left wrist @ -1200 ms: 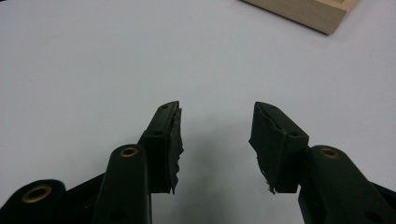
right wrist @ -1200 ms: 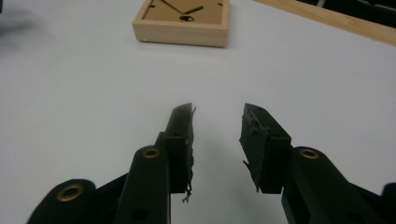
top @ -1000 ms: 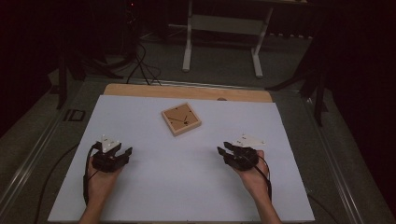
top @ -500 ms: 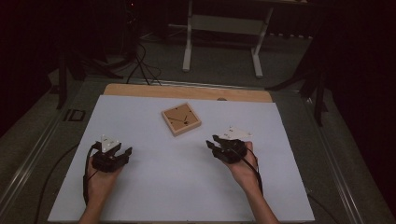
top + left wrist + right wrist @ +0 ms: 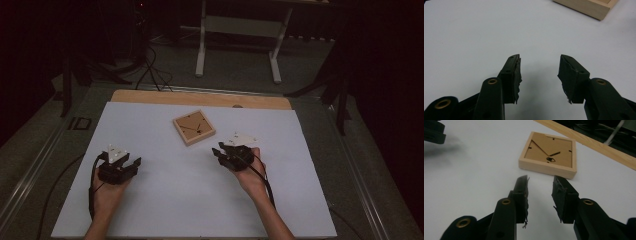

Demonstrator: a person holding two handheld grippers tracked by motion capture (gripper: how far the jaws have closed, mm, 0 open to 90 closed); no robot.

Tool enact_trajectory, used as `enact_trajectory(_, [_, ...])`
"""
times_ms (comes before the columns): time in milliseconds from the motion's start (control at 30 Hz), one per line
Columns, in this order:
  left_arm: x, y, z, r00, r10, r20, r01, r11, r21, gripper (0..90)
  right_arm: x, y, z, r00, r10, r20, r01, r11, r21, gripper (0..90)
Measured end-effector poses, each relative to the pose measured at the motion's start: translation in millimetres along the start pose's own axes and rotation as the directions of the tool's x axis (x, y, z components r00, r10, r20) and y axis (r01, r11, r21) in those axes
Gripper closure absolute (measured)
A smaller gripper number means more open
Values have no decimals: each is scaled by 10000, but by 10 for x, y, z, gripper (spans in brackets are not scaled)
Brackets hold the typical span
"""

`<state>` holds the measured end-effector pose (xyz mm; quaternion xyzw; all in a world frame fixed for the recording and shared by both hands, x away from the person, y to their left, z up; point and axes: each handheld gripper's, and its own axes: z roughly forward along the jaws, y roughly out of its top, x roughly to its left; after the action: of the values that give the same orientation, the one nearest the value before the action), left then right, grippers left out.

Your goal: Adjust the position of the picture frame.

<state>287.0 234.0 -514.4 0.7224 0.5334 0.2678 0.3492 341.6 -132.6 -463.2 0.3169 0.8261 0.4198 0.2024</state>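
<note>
A small wooden frame (image 5: 194, 128) lies flat on the white surface (image 5: 165, 200), near the middle and a bit toward the far side. It is square, and its brown back faces up. A few little black clips sit on that back. In the right gripper view the wooden frame (image 5: 548, 154) is just in front of the jaws, not touching them.

The right gripper (image 5: 223, 152) is near the frame, just to its right and a little closer to the person. Its jaws point at the frame. In the right gripper view the right gripper (image 5: 540, 192) has its jaws apart, with nothing between them but the white surface.

The left gripper (image 5: 129, 164) is well apart from the frame, over on the left side of the surface. In the left gripper view the left gripper (image 5: 539, 72) has its jaws apart too, and nothing is between them. One corner of the frame (image 5: 587, 7) peeks in at the top right of that view.

A wooden strip (image 5: 200, 98) runs along the far edge of the surface
</note>
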Motion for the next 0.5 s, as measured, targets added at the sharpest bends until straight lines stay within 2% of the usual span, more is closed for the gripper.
enact_trajectory(500, [-3,1,6,10000,5,11,-5,10000,3,522,68,70,264,9996,-168,-216,169,9998,40,670])
